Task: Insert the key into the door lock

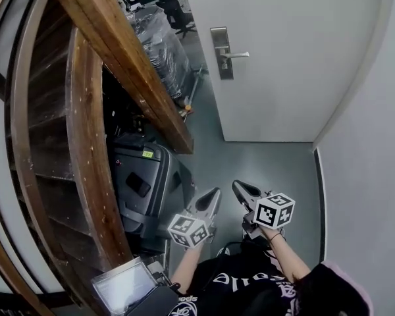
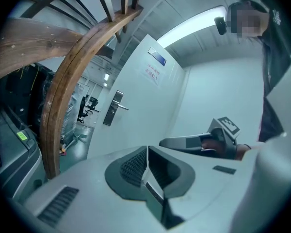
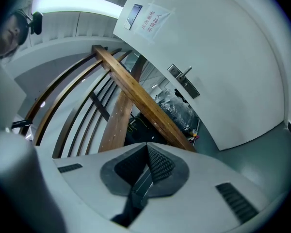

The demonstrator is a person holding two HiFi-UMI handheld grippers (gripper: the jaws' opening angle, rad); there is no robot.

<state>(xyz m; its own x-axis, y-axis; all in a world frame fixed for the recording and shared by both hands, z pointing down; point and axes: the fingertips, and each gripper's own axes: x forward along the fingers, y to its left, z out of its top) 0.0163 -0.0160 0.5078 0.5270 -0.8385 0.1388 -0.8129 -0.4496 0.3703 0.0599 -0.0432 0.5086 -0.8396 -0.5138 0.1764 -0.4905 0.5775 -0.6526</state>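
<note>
Overhead, left tongs (image 1: 215, 191) and right tongs (image 1: 236, 185) closed, well apart from door handle (image 1: 232, 55), door notice (image 2: 153, 73) only in gripper views.

**Stairwell Surroundings**

A slanting wooden beam (image 1: 125, 64) is crossing above a curved wooden rail (image 1: 85, 157). Beneath them, a grey hard case (image 1: 141, 183) is standing on the grey floor (image 1: 263, 163). Farther off, a plastic-wrapped stack (image 1: 161, 45) is standing near a black office chair (image 1: 178, 8). A small screen (image 1: 124, 287) is showing at lower left, and a light strip (image 2: 194, 25) is glowing overhead.
</note>
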